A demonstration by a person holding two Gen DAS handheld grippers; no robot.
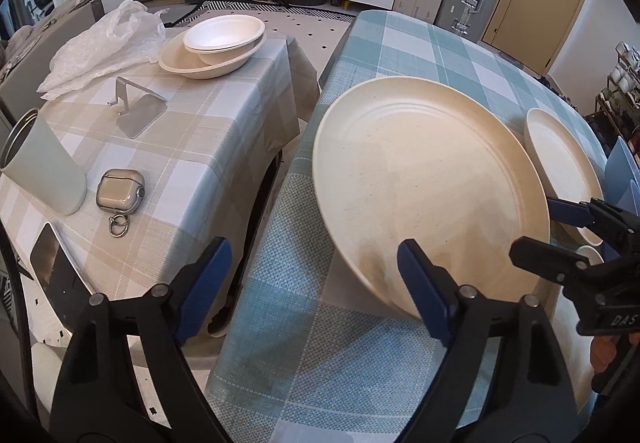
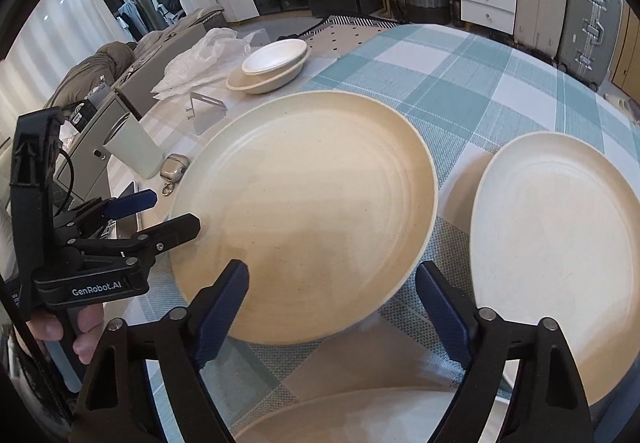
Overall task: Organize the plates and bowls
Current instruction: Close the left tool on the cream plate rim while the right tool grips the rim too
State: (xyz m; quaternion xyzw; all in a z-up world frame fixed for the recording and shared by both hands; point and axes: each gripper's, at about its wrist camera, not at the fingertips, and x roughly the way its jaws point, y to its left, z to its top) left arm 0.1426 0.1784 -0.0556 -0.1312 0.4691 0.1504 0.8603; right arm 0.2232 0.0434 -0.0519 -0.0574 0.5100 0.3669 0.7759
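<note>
On the left, a beige checked table (image 1: 192, 147) carries a crumpled plastic bag (image 1: 104, 43), a pale green cup (image 1: 44, 163) lying tilted, a metal phone stand (image 1: 138, 109), an earbud case (image 1: 120, 189) with a ring, and at its far end a white bowl (image 1: 224, 33) nested in a cream bowl (image 1: 208, 61). The left gripper (image 2: 168, 213), marked "GenRobot.AI", stands at the left rim of the big cream plate (image 2: 304, 211), jaws apart and holding nothing. That plate lies on the teal checked table (image 2: 460, 83). The right gripper (image 2: 332, 307) hovers over the plate's near edge, jaws wide, gripping nothing. Just to the right lies a second plate (image 2: 560, 263); a third plate's rim (image 2: 340, 419) shows nearest the camera
</note>
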